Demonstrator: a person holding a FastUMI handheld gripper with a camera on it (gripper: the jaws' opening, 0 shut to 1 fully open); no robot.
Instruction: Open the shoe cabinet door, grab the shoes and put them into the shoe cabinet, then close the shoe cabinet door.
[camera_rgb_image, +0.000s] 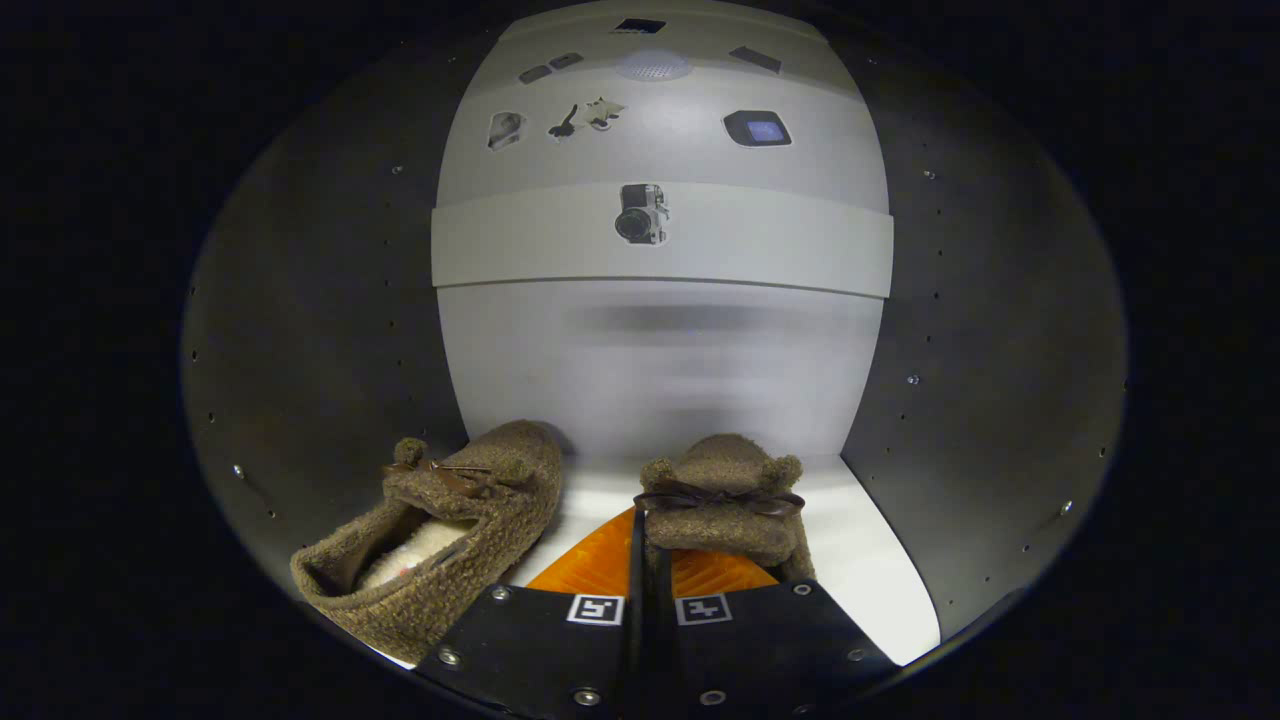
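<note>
**Desk:** What's the largest thing in frame?

**Photographer:** The shoe cabinet (300, 330), seen from inside. Dark side walls run along 9 and 3 o'clock, dotted with small peg holes, and a pale floor lies below. Beyond the opening at 12 o'clock stands a pale wall panel (660, 240) carrying several small fixtures, among them a small camera (640, 212) and a little lit screen (757, 129).

**Desk:** And the shoes?

**Photographer:** Two brown fuzzy slippers on the cabinet floor, each with a dark bow and two pom-pom ears. The left slipper (440, 540) sits at about 10 o'clock from the fingers, angled, its pale lining showing through the mouth. The right slipper (725, 500) stands just ahead of the fingers, toe pointing away toward 12 o'clock.

**Desk:** The gripper?

**Photographer:** The gripper (650, 570) has its fingers drawn close together, with only a narrow slit between them. The right slipper's heel sits against the right-hand finger. I cannot tell whether both fingers pinch it.

**Desk:** Any writing?

**Photographer:** No readable words. Each finger mount bears a square black-and-white marker tag (596, 609).
</note>
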